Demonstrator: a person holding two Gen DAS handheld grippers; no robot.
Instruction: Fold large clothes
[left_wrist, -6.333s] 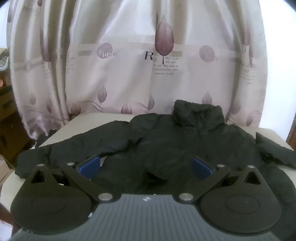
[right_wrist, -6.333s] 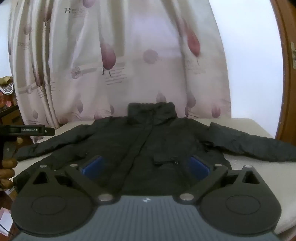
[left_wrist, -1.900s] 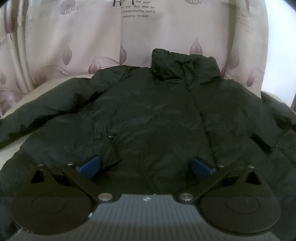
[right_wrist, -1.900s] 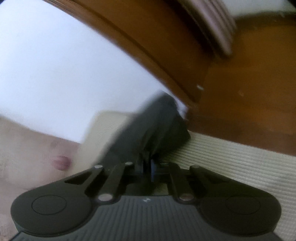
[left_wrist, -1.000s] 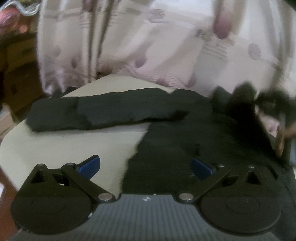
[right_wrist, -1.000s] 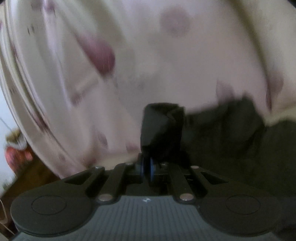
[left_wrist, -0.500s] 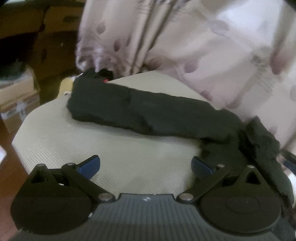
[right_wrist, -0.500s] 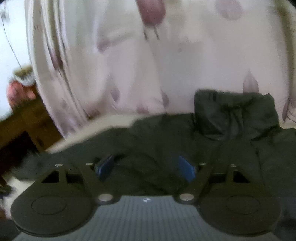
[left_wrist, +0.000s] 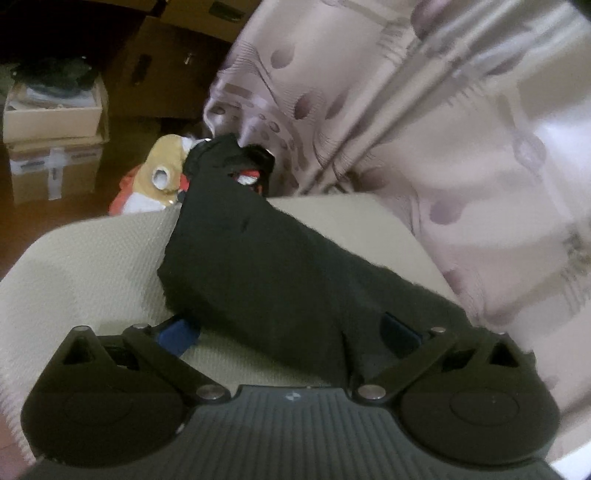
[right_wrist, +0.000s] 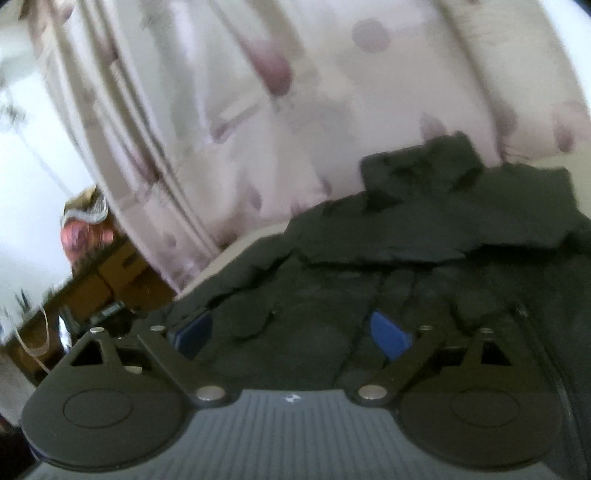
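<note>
A black padded jacket (right_wrist: 369, 295) lies flat on the beige table, its collar (right_wrist: 421, 166) toward the curtain. One sleeve (right_wrist: 480, 229) is laid across its chest. My right gripper (right_wrist: 291, 332) hovers over the jacket front, its jaws opening, with no cloth pinched between the blue pads (right_wrist: 391, 332). In the left wrist view the other sleeve (left_wrist: 277, 258) stretches over the table (left_wrist: 92, 266), and its cuff (left_wrist: 221, 155) hangs past the far edge. My left gripper (left_wrist: 288, 332) stands open low over that sleeve, straddling it, pads apart.
A patterned pink curtain (left_wrist: 443, 129) hangs close behind the table. Past the table's left edge lie a plush toy (left_wrist: 162, 173) on the floor and stacked cardboard boxes (left_wrist: 55, 140). Brown furniture (right_wrist: 110, 277) stands at the left in the right wrist view.
The right gripper let go of the sleeve end it held, opened wide and drew back over the jacket. The left gripper swung left along the outstretched sleeve, rolling and dropping closer to it.
</note>
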